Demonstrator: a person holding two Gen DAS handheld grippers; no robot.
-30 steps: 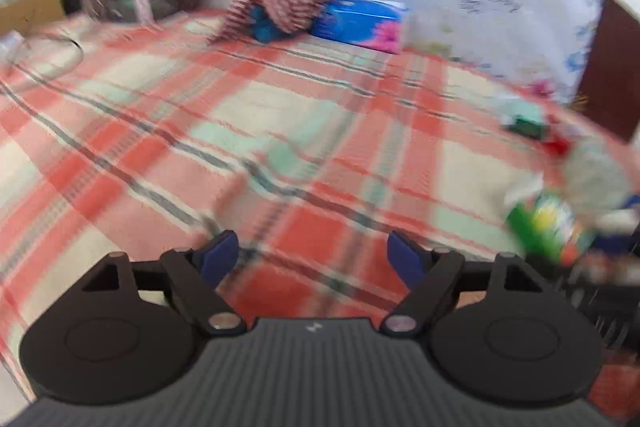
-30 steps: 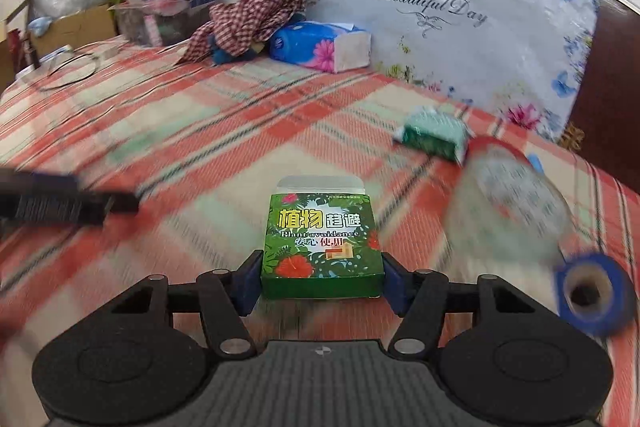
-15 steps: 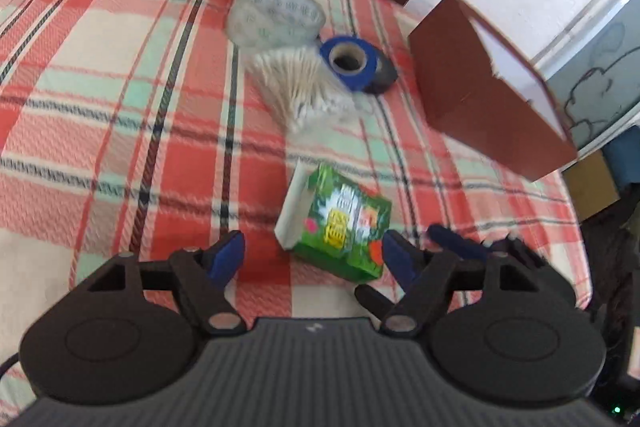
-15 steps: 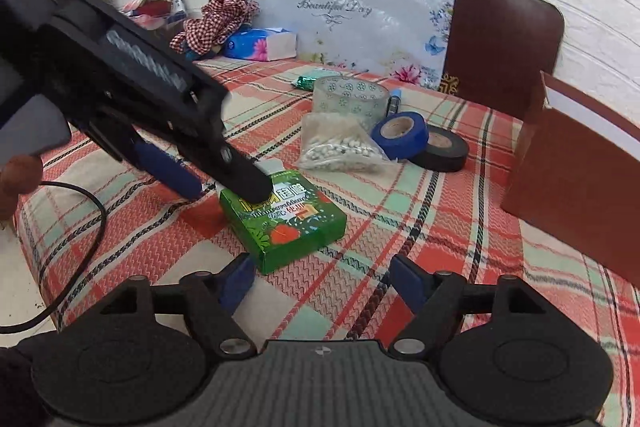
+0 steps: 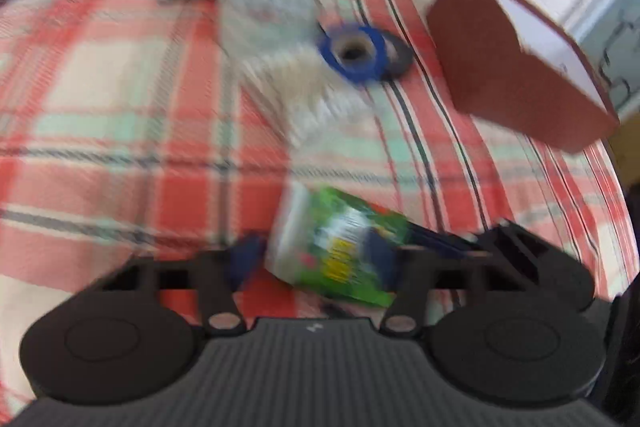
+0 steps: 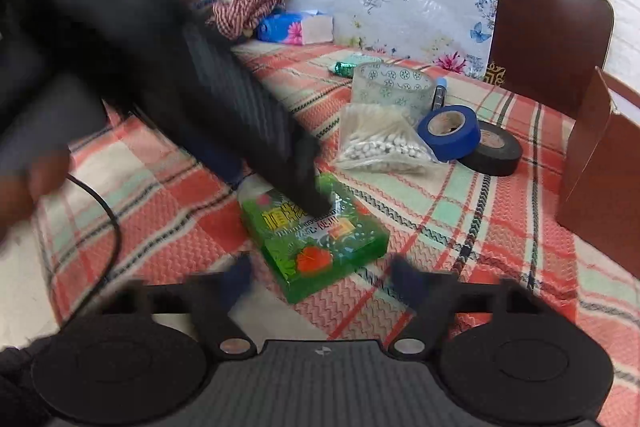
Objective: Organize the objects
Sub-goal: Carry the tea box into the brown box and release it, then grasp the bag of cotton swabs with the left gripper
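Between my left gripper's (image 5: 312,259) closing jaws lies the green box (image 5: 340,247), its long axis skewed across them, while my right gripper (image 6: 320,279), half-open and empty, hovers just behind it.

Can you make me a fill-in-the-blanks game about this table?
1. The left tool has the ____ box between its fingers.
2. The blue tape leans on a ____ tape.
3. The bag of swabs lies in front of a clear ____.
4. The cloth has a ____ pattern.

Missing words: green; black; cup; plaid
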